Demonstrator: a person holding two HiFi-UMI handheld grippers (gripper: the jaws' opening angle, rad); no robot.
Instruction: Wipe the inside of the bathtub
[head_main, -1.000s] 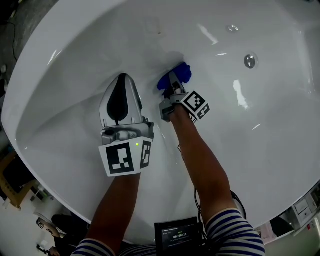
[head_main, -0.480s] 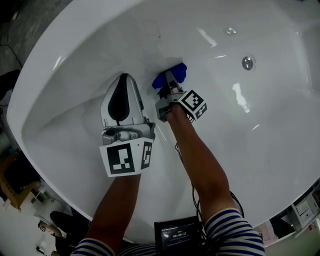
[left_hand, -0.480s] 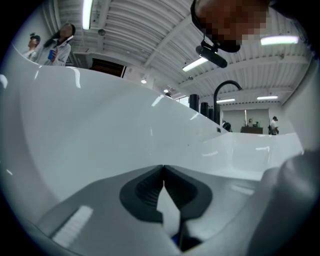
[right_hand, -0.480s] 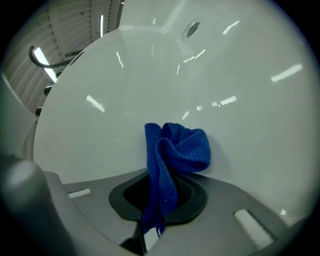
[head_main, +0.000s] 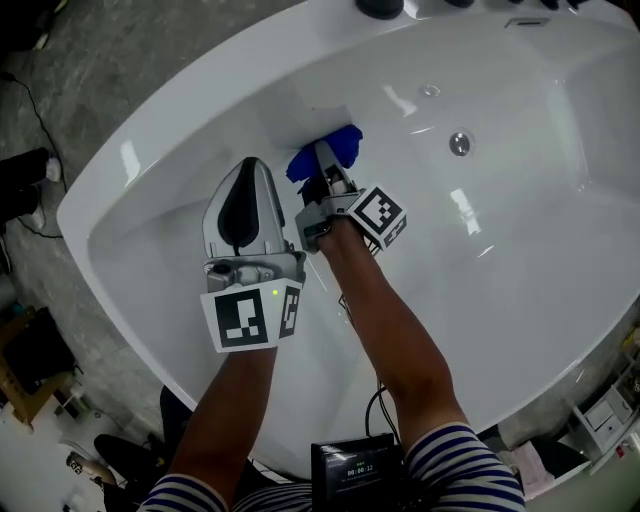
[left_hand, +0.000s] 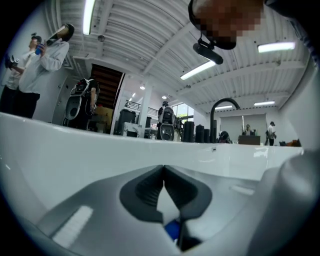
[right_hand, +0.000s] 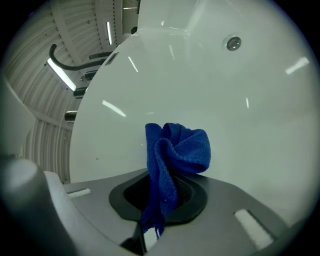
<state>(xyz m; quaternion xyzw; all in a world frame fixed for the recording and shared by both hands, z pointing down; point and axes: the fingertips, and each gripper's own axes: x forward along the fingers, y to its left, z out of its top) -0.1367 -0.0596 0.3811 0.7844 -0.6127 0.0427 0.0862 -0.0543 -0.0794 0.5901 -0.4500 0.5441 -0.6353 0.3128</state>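
Head view: the right tongs hold a blue cloth at the bathtub's inner wall, below the far-left rim. The left tongs are just beside them, apart from the cloth. Bare white basin spreads rightward to the drain.

Left gripper view: the left tongs are closed tip to tip on nothing and face the tub's rim (a black faucet arches beyond it).

Right gripper view: the right tongs pinch the cloth, which bunches up above the tips. Smooth tub wall lies open on every side.
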